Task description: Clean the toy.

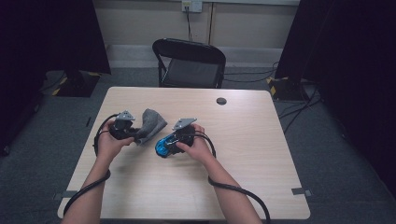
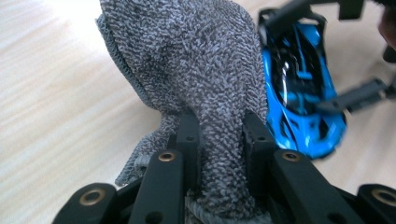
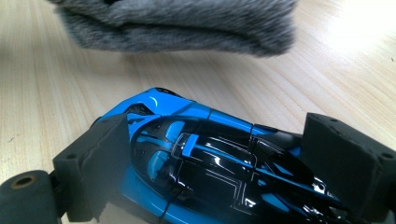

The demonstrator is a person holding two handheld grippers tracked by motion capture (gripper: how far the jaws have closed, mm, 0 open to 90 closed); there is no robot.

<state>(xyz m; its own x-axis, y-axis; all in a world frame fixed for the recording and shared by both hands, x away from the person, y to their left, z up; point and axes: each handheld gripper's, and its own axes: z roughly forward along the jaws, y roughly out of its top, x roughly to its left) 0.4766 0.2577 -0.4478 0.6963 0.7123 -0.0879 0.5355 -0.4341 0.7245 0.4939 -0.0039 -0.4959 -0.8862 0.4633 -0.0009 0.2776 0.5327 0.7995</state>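
Left gripper [image 1: 135, 134] is clamped tight on my bunched grey knitted cloth [image 1: 150, 125], held just off the light wooden table [image 1: 261, 158]. Right beside it, the right gripper [image 1: 164, 145] has its jaws closed on the sides of the glossy blue-and-black toy race car [image 1: 162, 147], mid-table. The cloth hangs close over the car's nose. A black folding chair [image 1: 189, 63] sits behind the far edge.

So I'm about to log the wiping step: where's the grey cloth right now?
In the high view the grey cloth sits left of table centre, pinched in the left claw, just left of the blue toy car.
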